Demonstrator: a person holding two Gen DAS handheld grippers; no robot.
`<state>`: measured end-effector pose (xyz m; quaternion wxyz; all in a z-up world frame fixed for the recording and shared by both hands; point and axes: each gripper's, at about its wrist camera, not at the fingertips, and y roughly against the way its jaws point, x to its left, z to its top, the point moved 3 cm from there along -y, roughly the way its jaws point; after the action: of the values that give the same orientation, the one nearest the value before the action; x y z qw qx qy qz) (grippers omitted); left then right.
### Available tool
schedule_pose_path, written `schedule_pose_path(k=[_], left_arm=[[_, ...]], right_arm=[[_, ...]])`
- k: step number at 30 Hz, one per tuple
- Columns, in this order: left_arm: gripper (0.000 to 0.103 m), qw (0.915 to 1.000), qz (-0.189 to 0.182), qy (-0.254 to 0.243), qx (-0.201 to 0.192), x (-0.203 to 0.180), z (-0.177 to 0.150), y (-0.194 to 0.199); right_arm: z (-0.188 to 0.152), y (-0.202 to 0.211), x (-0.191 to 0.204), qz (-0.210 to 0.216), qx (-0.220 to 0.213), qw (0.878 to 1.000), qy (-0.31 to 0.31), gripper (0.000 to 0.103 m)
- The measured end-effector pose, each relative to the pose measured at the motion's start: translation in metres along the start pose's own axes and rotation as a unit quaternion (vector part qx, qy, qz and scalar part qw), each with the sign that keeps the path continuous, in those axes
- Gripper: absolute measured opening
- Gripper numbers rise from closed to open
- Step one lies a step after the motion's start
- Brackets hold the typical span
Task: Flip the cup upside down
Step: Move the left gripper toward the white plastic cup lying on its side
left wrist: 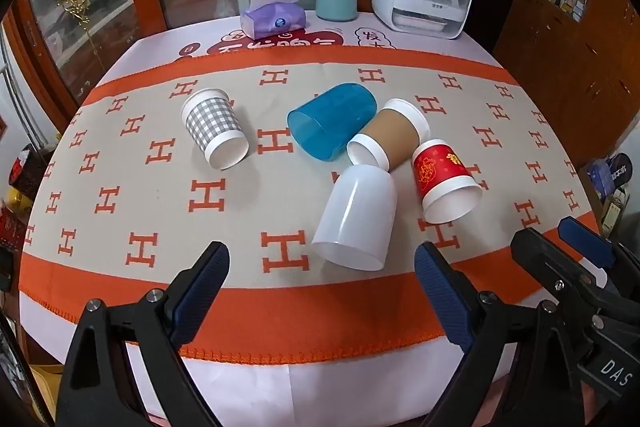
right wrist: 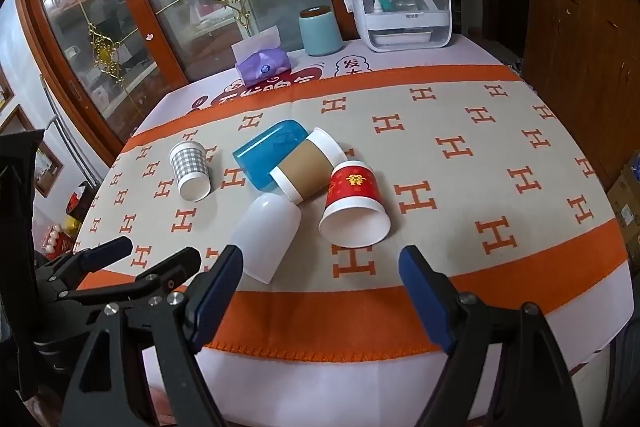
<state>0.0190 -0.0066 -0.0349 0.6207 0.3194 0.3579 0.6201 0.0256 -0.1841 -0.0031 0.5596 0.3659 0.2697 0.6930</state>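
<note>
5 cups lie tipped over: gingham (left wrist: 214, 129), blue (left wrist: 331, 123), brown-sleeved (left wrist: 390, 135), red (left wrist: 446, 181), white (left wrist: 354, 219)

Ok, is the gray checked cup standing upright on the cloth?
No, the gray checked cup lies on its side on the cloth, its open mouth facing the camera.

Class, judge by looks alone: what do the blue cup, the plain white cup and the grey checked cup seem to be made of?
Blue translucent cup: probably plastic, glossy, light shows through its wall.
Plain white cup: likely plastic, smooth, slightly translucent, rounded base.
Grey checked cup: apparently paper, matte print, rolled white rim.
</note>
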Motion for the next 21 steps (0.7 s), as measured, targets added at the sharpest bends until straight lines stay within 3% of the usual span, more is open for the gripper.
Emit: schedule_pose_path(k=[10, 21], left_arm=[[0.093, 0.9998, 0.013, -0.015, 0.000, -0.005, 0.000, -0.002], [0.093, 0.9998, -0.014, -0.017, 0.002, -0.008, 0.011, -0.011]], right_arm=[[-0.002, -0.004, -0.007, 0.003, 0.004, 1.000, -0.013, 0.081], [0.000, -0.011, -0.023, -0.002, 0.006, 1.000, -0.030, 0.081]])
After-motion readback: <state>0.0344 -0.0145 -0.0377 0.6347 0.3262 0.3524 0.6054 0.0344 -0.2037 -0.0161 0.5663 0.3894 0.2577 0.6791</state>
